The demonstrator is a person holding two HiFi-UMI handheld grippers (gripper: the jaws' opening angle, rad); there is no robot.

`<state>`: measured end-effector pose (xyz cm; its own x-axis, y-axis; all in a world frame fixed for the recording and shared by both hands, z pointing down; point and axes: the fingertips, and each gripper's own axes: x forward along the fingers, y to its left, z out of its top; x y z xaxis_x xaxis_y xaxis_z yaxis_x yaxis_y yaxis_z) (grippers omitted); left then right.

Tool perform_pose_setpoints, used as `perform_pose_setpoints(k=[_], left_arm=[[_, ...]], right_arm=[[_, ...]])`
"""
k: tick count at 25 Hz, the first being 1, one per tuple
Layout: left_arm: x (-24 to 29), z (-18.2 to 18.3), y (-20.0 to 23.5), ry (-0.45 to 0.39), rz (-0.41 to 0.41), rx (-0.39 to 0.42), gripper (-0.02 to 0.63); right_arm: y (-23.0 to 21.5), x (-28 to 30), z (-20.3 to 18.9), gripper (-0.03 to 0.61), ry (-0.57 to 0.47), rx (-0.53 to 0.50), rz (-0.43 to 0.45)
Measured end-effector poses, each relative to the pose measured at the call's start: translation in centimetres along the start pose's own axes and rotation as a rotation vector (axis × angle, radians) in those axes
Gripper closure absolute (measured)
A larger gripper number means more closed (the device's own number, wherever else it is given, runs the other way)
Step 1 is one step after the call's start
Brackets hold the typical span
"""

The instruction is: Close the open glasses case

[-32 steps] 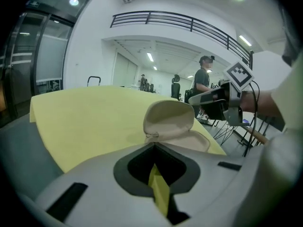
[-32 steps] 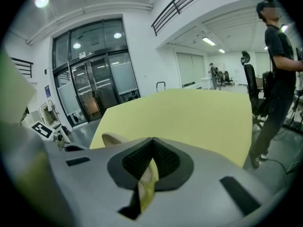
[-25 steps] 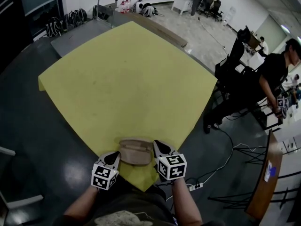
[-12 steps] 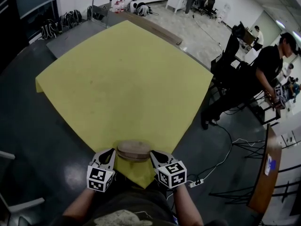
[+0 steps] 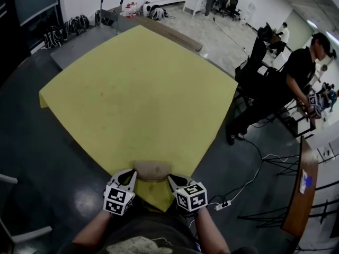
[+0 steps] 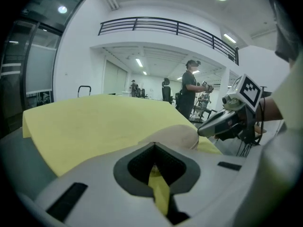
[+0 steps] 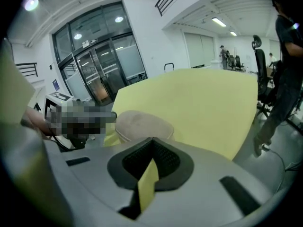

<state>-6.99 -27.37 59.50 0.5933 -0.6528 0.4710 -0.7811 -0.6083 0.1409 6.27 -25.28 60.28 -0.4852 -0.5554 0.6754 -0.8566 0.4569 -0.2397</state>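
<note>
A tan glasses case lies on the near corner of the yellow table, and its lid looks down. My left gripper sits at the case's left end and my right gripper at its right end, both close to it. I cannot tell whether they touch it. In the left gripper view the case is a rounded dome just past the jaws, with the right gripper beyond it. The right gripper view shows the case ahead to the left. Both grippers' jaws are together with nothing between them.
A person in black stands at a desk to the right of the table. Cables and a power strip lie on the dark floor at the right. A hand cart and bags are at the far left.
The case was spread wider a second ago and now sits lower and narrower, with its lid down. Both grippers have stayed at its ends, shifting slightly toward me.
</note>
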Motion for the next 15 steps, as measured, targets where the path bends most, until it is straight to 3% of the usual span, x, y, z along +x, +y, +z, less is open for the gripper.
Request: perform_pose_setpoints(k=[15], left_arm=[[0.62,-0.93,-0.11,0.026,-0.020,-0.024,0.606]], right_arm=[[-0.50,0.30,-0.43,0.589,-0.003,0.043,0.003]])
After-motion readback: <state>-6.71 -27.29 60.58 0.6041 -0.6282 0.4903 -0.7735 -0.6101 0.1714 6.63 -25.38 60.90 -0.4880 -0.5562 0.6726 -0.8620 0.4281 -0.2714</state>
